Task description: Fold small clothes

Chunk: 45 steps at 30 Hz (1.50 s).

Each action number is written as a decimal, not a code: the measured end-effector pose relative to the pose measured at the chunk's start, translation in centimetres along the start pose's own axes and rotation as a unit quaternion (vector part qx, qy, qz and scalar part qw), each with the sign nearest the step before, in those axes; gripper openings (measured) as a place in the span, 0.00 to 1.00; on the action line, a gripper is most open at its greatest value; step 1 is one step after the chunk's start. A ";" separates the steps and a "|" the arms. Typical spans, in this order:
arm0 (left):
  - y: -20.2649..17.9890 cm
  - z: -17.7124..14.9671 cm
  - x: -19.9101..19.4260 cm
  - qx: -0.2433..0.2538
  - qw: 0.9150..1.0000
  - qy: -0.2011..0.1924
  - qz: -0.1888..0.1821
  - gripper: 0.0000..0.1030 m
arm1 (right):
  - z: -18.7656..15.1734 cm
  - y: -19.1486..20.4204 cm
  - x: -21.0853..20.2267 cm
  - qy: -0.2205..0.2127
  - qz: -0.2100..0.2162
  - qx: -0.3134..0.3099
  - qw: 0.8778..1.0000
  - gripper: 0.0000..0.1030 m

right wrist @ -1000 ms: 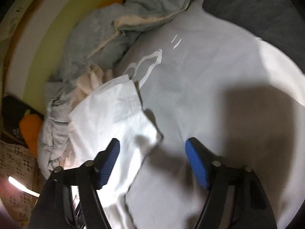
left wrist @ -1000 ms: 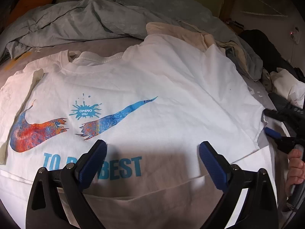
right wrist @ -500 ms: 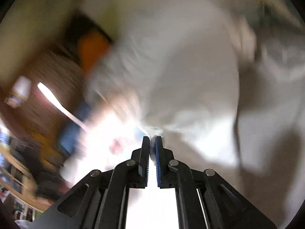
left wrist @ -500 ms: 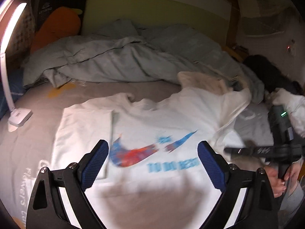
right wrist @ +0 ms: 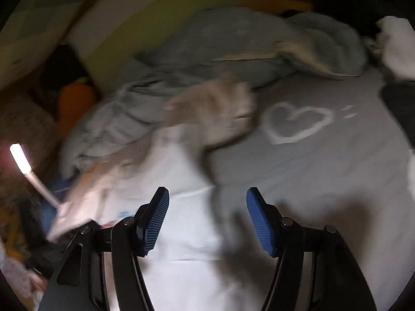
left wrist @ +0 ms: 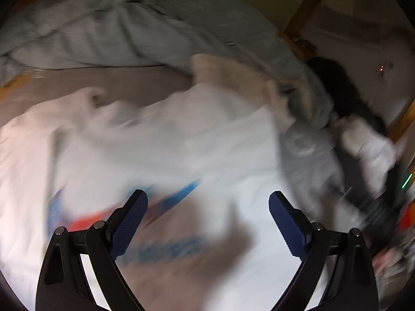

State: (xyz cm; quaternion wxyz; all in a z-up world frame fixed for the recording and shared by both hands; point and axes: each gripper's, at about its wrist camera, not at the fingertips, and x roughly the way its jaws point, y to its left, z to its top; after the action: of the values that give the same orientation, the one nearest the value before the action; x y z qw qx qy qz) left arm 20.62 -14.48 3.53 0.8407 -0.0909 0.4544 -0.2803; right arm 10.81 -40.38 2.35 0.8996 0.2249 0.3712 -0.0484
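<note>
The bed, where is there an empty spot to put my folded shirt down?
There is bare grey bedsheet around the white heart drawing, between the white printed T-shirt and the dark clothes at the right edge. A second bare strip lies between the shirt and the rumpled grey blanket. It is crowded by the beige garment.

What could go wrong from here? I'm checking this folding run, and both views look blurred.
1. The left claw and right claw are both open and hold nothing; with this much blur, a grab at the white T-shirt could miss its edge.
2. The beige garment lies against the shirt's far side, so a pinch there might catch both.
3. The rumpled grey blanket crowds the bed, leaving little flat room.
</note>
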 end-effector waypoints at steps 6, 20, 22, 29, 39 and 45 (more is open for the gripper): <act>-6.8 9.8 8.8 0.076 0.991 0.100 -0.054 0.91 | -0.9 -2.9 2.9 0.098 0.033 0.037 0.994 0.32; -10.5 13.0 16.8 0.160 0.966 0.202 0.035 0.08 | -2.8 0.0 5.7 0.166 0.053 -0.049 0.984 0.31; -11.1 13.0 15.3 0.183 0.962 0.202 0.031 0.09 | -2.9 0.3 5.3 0.159 0.043 -0.062 0.984 0.31; -12.5 11.7 16.7 0.214 0.951 0.218 0.044 0.44 | -3.1 0.5 5.5 0.161 0.034 -0.062 0.984 0.31; -13.9 14.3 13.9 0.157 0.986 0.048 -0.003 0.00 | -3.2 0.7 3.7 0.095 -0.039 -0.025 0.994 0.06; -13.6 15.3 17.5 0.131 0.989 0.063 -0.001 0.00 | -3.7 0.2 5.0 0.126 -0.048 -0.026 0.991 0.07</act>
State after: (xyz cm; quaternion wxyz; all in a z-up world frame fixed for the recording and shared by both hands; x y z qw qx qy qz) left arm 35.32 -36.95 5.27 0.8148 0.0372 0.4657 -0.3432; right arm 12.06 -38.16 -3.29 0.8482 0.1873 0.4927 -0.0530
